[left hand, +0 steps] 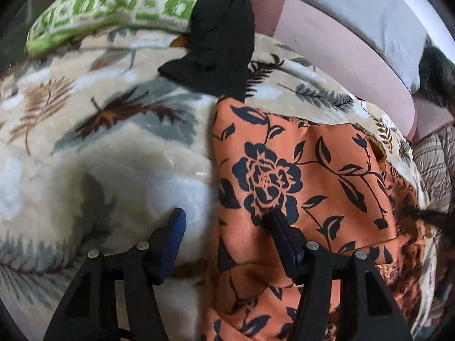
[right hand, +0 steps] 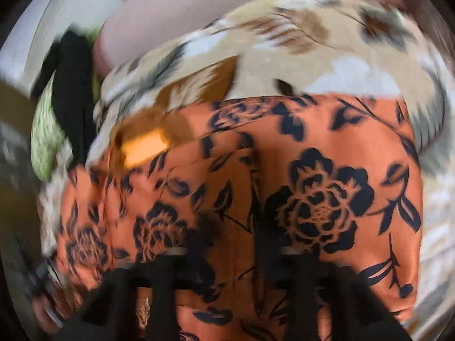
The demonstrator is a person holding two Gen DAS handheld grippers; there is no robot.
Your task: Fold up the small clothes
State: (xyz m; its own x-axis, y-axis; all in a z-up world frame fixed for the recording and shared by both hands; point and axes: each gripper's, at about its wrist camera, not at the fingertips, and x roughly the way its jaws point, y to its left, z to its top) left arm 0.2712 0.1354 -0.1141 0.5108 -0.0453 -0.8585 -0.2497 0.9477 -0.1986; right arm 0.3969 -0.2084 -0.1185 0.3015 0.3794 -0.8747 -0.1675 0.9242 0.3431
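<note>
While the orange floral garment (left hand: 298, 170) lies under it, the left tool (left hand: 227, 221) gapes wide.

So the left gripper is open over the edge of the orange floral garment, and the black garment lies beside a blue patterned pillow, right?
Not quite: the pillow is green patterned, as the left wrist view shows. The left gripper is open over the edge of the orange floral garment, and the black garment lies beside that pillow.
</note>
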